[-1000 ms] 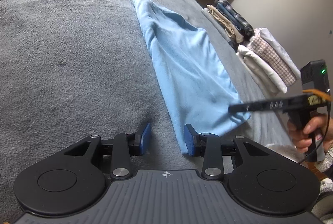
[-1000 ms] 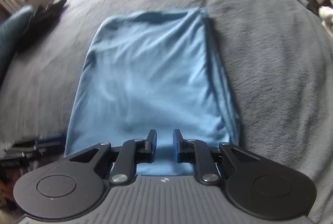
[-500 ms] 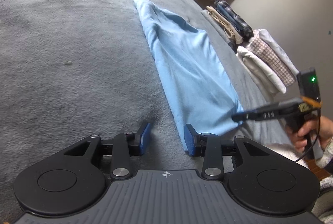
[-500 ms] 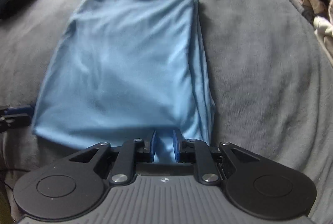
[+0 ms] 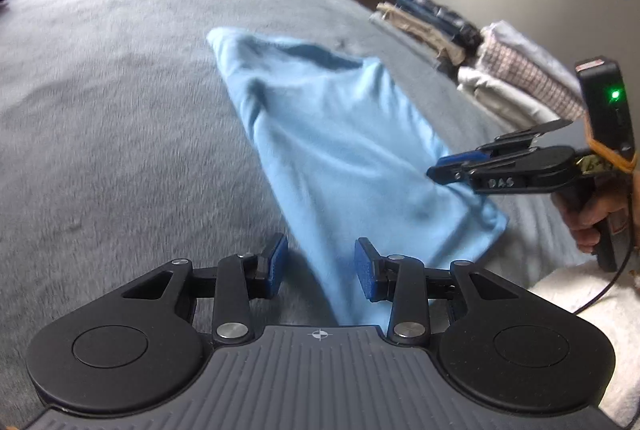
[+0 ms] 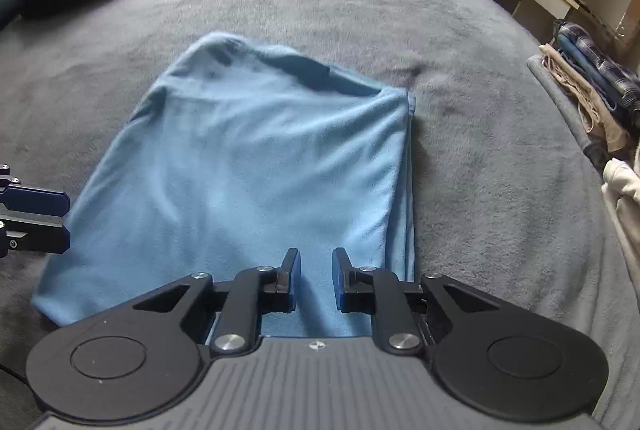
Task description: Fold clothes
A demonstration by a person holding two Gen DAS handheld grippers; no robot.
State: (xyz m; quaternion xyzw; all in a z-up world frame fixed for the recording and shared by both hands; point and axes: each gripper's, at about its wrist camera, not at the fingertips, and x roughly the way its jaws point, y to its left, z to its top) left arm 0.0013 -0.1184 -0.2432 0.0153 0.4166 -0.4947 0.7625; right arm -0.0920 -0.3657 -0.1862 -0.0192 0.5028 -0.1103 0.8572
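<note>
My left gripper [image 5: 320, 266] and right gripper [image 6: 316, 280] are both a little open, holding nothing, above the blue cloth [image 6: 256, 166]; folded stacks [image 5: 500, 70] lie at two o'clock.

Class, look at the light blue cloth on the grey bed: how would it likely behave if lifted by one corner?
The blue cloth would probably hang limp, since it lies in soft wrinkles and folded layers. It looks thin, so likely light. Pushed across the fuzzy grey blanket, it would probably bunch up rather than slide.
</note>
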